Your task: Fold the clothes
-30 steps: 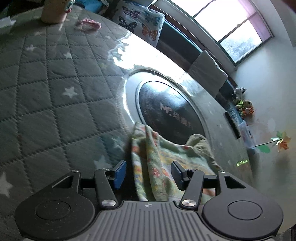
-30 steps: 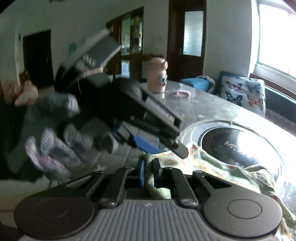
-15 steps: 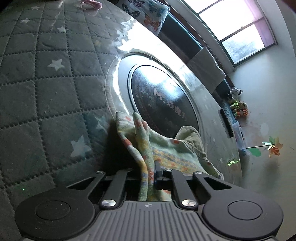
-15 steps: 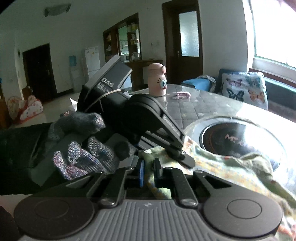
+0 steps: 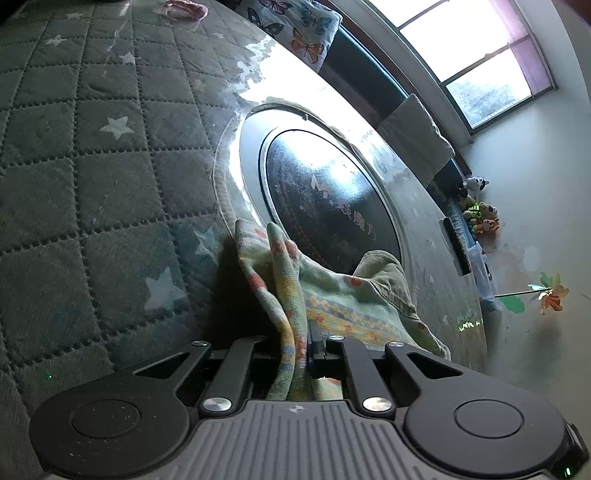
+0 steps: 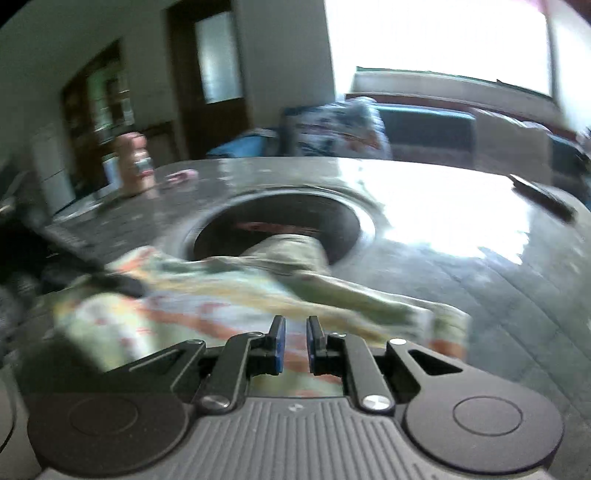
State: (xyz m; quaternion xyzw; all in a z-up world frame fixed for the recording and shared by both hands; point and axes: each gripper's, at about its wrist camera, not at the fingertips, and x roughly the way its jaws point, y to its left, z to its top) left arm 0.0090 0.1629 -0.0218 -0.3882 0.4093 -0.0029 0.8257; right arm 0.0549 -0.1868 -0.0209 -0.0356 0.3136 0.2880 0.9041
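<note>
The left gripper [image 5: 295,345] pinches a fold of the floral garment [image 5: 288,291] between its jaws. The right gripper [image 6: 294,341] hangs slightly parted above that cloth, gripping nothing.

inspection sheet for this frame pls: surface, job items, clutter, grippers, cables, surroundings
Surface: quilted star cover on a round table, glossy round inset in the middle.
Job's things: floral garment crumpled at the inset's near edge.
Clutter: pink bottle, small pink item, dark flat bar.
Grippers: left gripper shut on the garment; right gripper slightly open above it, view blurred.
Cables: nothing seen.
Surroundings: butterfly cushion, window, door.
</note>
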